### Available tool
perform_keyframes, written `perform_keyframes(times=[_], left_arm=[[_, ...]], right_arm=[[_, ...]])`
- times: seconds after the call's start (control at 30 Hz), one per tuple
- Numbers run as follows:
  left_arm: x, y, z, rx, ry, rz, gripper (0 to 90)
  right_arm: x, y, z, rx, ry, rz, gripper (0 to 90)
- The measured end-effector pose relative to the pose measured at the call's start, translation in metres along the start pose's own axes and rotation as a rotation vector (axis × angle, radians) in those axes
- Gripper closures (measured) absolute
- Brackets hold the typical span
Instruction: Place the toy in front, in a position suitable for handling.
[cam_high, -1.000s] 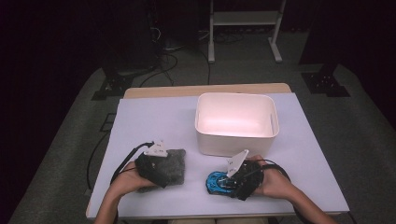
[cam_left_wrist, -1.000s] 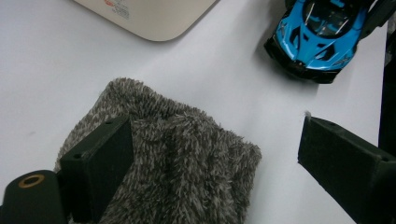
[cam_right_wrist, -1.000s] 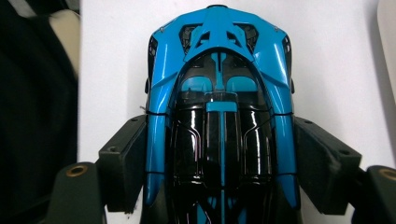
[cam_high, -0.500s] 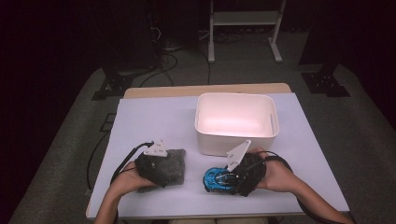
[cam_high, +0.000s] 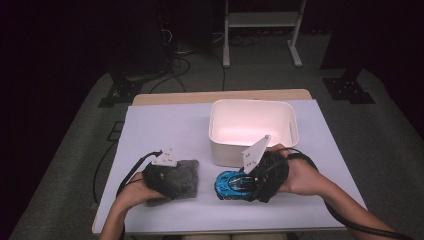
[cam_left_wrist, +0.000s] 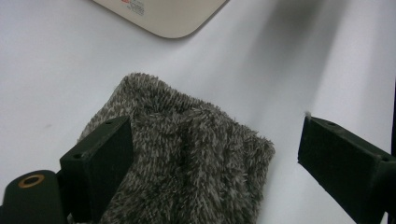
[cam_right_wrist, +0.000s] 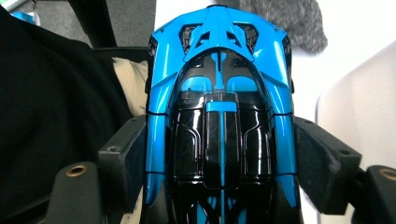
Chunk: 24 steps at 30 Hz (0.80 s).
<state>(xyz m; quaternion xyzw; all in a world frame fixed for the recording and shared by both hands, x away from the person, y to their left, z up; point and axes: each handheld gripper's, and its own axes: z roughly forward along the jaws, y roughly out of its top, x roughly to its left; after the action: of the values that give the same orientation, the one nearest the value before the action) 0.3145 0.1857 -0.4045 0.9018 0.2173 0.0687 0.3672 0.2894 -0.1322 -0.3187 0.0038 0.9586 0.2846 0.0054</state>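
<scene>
The high view looks forward and down from above the person's side, far enough to take in the whole table (cam_high: 165, 125). The left gripper view sits very close over the grey fuzzy cloth (cam_left_wrist: 187, 158), the white bin (cam_left_wrist: 163, 16) at 12 o'clock. The right gripper view sits close over the blue toy car (cam_right_wrist: 219, 116), with the same cloth at 1 o'clock.
</scene>
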Motion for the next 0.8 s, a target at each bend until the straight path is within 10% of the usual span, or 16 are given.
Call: perform_keyframes(times=[0.8], left_arm=[[0.002,-0.002,-0.005,-0.02,0.035,-0.022,5.1]], right_arm=[[-0.042,0.035,-0.07,-0.008,-0.036,0.029,25.2]])
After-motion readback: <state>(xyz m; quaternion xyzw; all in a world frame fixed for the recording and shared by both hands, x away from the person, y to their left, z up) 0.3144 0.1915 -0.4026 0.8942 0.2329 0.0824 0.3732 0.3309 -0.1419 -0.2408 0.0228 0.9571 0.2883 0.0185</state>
